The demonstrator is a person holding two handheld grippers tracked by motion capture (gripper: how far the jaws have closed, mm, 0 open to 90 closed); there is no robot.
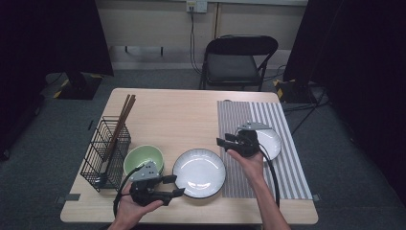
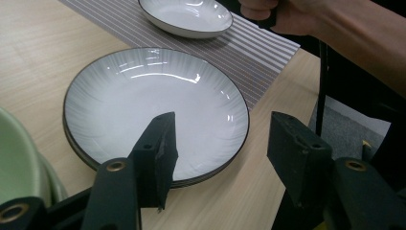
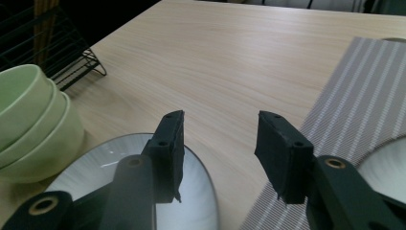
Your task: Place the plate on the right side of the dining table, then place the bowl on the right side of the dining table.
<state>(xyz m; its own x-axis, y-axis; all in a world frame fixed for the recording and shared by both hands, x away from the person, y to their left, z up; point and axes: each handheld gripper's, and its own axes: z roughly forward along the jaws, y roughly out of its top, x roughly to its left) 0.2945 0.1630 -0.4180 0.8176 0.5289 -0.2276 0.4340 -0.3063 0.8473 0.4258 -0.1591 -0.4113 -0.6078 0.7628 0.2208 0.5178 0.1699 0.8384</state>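
High view: the left tool (image 1: 176,186) lies level at the near edge of the wooden surface (image 1: 182,115), jaws apart and empty, aimed at the plate stack (image 1: 199,173) just beside it. The right tool (image 1: 224,140), hand beneath it, hovers over the striped mat (image 1: 287,167), jaws parted, holding nothing; a second plate (image 1: 274,143) lies on the mat behind it. Green bowls (image 1: 143,159) sit beside a black wire rack (image 1: 107,148) with chopsticks (image 1: 125,111).

Left gripper view: the black padded jaws stand apart at the stack's near rim. The plates are round, glossy, pale, ribbed and dark-rimmed.

Right gripper view: the jaws gape over bare wood between the stack (image 3: 143,191) and the mat (image 3: 354,110), beside the nested, matte bowls (image 3: 33,120).
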